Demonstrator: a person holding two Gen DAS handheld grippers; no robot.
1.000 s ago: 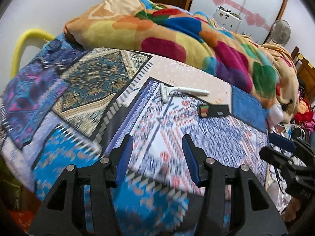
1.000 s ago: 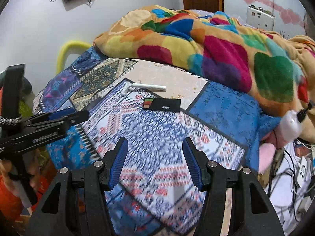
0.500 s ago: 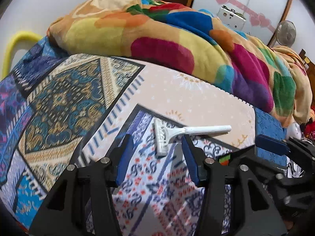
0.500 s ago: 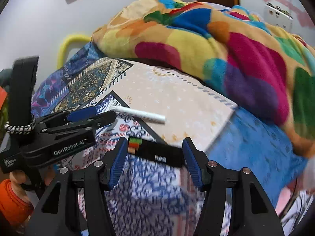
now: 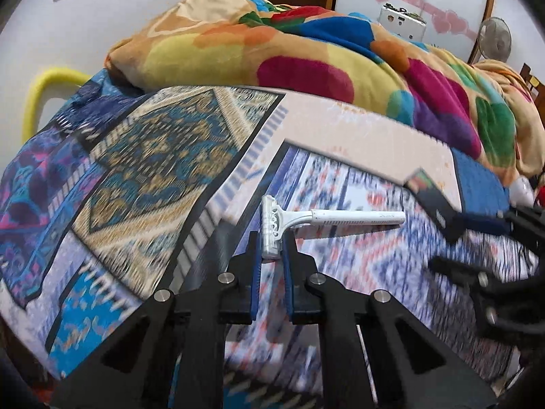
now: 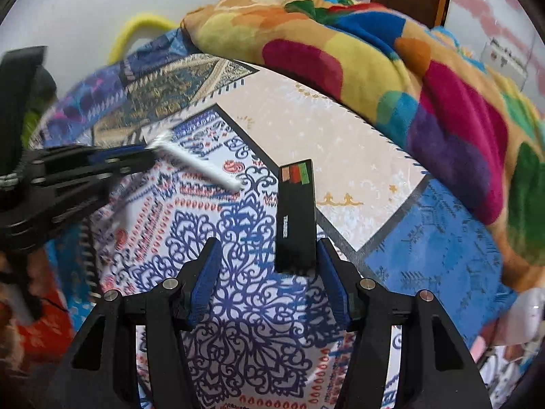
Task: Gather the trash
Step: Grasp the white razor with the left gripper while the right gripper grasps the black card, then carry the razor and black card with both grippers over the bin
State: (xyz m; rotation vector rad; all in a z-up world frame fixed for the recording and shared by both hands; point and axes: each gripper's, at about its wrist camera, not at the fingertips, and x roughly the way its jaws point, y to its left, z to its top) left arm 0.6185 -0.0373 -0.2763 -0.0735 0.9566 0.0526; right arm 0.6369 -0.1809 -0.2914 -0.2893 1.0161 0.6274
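Razor [image 5: 272, 230] pinched by its head between the left gripper [image 5: 271, 250] fingers, over the patterned bedspread [image 5: 153, 156].
Right view: right gripper [image 6: 267, 267] spread wide around a black box [image 6: 294, 218]; its small white label is too blurred to read.

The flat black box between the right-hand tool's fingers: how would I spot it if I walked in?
Start at the bed's patchwork bedspread, below the heaped multicoloured blanket. The flat black rectangular box lies there; unlike the white plastic disposable razor, it is dark and carries orange, red and green stripes at its far end.
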